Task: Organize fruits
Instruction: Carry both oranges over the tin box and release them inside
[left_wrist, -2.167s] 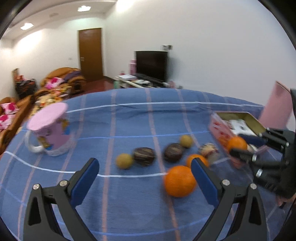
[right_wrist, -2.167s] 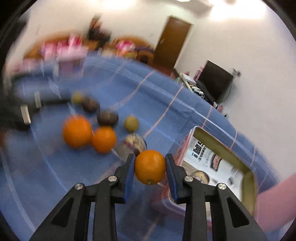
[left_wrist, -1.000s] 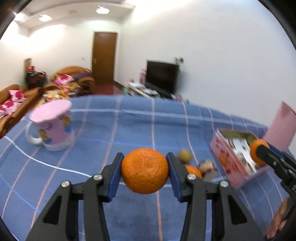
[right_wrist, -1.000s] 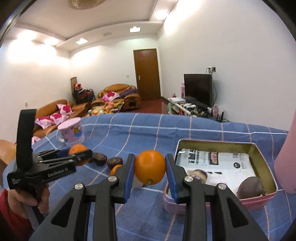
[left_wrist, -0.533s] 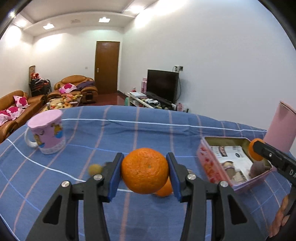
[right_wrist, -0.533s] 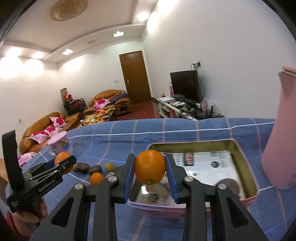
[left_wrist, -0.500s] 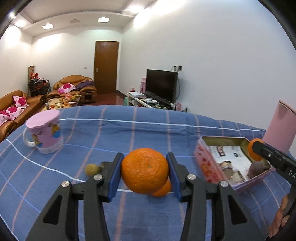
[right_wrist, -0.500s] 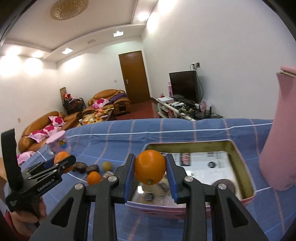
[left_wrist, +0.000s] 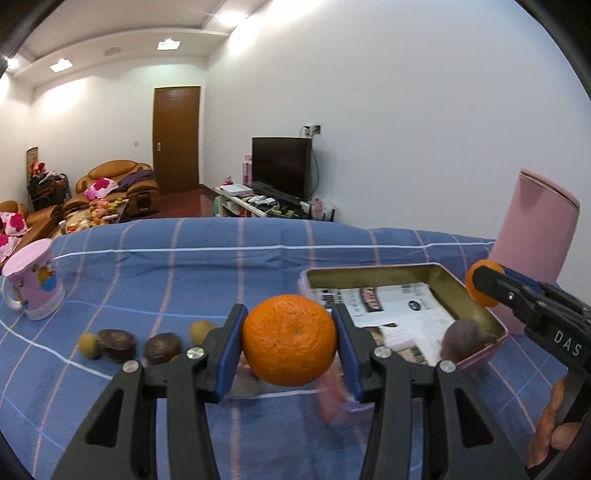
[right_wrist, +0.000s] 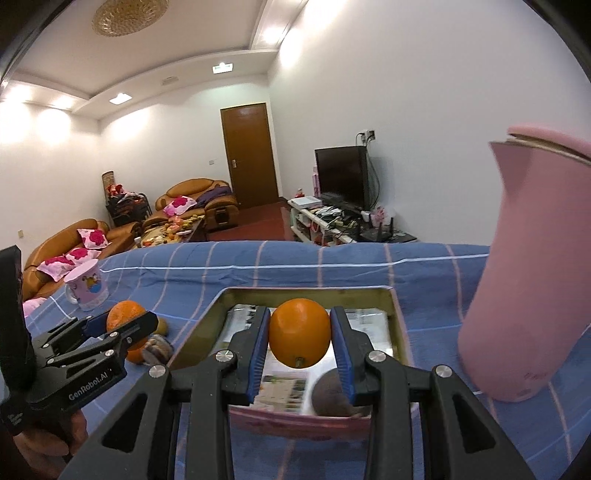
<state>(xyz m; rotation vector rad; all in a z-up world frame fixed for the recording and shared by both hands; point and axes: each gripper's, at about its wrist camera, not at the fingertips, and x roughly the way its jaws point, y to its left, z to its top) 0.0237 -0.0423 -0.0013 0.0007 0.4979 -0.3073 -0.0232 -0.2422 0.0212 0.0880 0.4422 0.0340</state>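
Two oranges are held above a blue checked cloth (left_wrist: 155, 280), one in each gripper; the left gripper (left_wrist: 288, 341) is closed on a large orange (left_wrist: 289, 339), which is pinched between its blue pads, and the right gripper (right_wrist: 300, 338) is clamped on a smaller orange (right_wrist: 299, 338), stem end down; in the right wrist view the smaller orange is seen over a pink tin (right_wrist: 303, 421), whose gold inside is lined with printed paper (right_wrist: 365, 328); one dark round fruit (right_wrist: 330, 395) is seen lying in the tin's near corner, partly hidden by a finger; in the left wrist view the large orange is held in front of the tin's left end (left_wrist: 476, 360), and whether it is over the tin or short of it cannot be told; a row of loose fruit is laid on the cloth to the left of the tin: a small yellow-green fruit (left_wrist: 88, 344), two dark brown fruits (left_wrist: 116, 344) (left_wrist: 162, 347), and another yellow-green one (left_wrist: 201, 330); a third orange (right_wrist: 133, 354) and a striped fruit (right_wrist: 157, 350) are partly seen behind the left gripper in the right view; a pink mug (left_wrist: 33, 284) is stood well apart at the cloth's far left; a tall pink jug (right_wrist: 524, 280) is stood just beside the tin on its right; fingers of a hand (left_wrist: 550, 432) are seen on the right gripper's handle.
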